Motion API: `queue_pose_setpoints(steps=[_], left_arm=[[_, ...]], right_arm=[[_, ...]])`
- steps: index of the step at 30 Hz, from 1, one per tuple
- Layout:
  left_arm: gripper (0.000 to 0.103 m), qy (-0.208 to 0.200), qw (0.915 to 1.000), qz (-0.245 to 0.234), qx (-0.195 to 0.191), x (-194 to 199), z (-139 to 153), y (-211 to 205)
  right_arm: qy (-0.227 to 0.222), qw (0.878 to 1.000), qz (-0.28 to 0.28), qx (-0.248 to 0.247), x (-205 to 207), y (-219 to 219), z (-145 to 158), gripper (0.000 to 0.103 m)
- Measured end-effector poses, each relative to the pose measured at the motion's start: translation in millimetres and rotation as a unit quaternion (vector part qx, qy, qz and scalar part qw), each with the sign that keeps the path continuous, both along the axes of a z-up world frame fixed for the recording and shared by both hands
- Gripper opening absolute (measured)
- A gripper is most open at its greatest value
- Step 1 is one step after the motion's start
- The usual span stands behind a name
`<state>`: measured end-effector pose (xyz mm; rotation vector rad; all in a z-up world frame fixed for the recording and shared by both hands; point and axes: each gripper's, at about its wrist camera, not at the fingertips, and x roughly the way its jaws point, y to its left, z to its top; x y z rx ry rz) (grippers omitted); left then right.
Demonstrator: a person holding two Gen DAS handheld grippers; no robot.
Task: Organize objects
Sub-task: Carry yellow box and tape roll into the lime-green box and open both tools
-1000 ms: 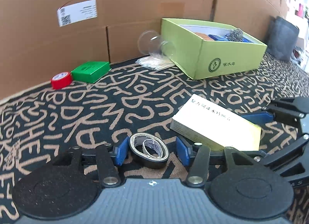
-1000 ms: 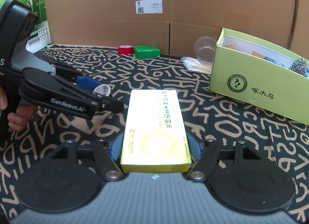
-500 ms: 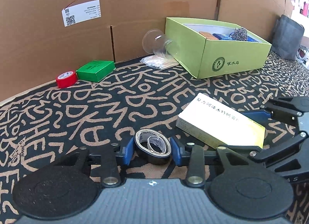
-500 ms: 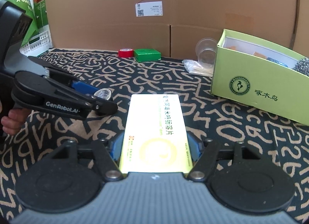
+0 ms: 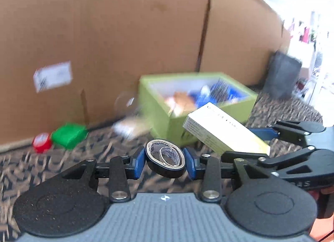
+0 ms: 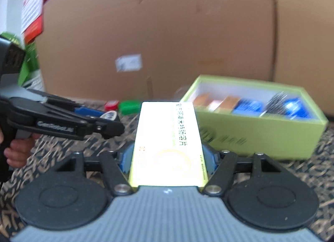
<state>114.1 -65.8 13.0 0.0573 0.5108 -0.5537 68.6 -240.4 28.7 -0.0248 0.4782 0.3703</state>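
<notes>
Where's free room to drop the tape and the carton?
Bare cloth in front of the green box, and between the red roll and the grippers. Box interior is crowded; only its near-left corner looks open.

Dark Chinese characters, blurred past reading, along the long edge of the yellow-and-white carton (image 6: pixel 168 144), blurred white lettering on the left gripper (image 6: pixel 108 122) arm beside it, unreadable shipping label (image 6: pixel 128 62) on the cardboard wall (image 6: pixel 187 33) behind.

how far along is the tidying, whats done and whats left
Done: the green box already holds several items. In hand: left gripper holds the black tape roll; right gripper holds the yellow carton. Left: red tape and small green box lie by the cardboard wall.
</notes>
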Motion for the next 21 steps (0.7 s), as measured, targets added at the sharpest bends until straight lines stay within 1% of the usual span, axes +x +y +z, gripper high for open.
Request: queue_pose_setpoints(steps=[3,6,8,10,13,14,16,21], left_arm=[[0.042,-0.023,0.9996,-0.013,-0.009,12.8,18.0,-20.1],[0.042,-0.03,0.9991,-0.026,-0.014,29.2,29.7,-40.1],[0.042,-0.036,0.9989,-0.028,-0.009,42.8,34.3,-54.7],[0.042,-0.036,0.9989,-0.031,-0.006,58.8,36.1,-69.3],[0.042,-0.035,0.9988,-0.033,0.0,81.0,36.0,-88.3],[0.042,-0.036,0.9988,-0.033,0.004,88.7,34.6,-94.6],[0.042,-0.032,0.9988,-0.035,0.009,99.6,32.8,-101.6],[0.042,-0.018,0.9993,-0.03,0.013,124.5,24.7,-111.6]], right_arm=[[-0.028,0.999,-0.036,-0.007,10.0,-18.5,15.8,0.066],[-0.046,0.996,-0.071,-0.006,23.4,-40.5,27.5,0.066],[-0.056,0.994,-0.09,-0.013,35.3,-54.2,33.4,0.066],[-0.067,0.99,-0.117,-0.032,49.9,-67.2,38.9,0.066],[-0.081,0.979,-0.167,-0.086,74.9,-84.2,41.3,0.066],[-0.08,0.974,-0.182,-0.108,84.9,-89.8,39.9,0.066],[-0.07,0.968,-0.199,-0.133,103.9,-100.9,34.5,0.066],[-0.042,0.966,-0.207,-0.151,143.5,-117.1,13.6,0.066]])
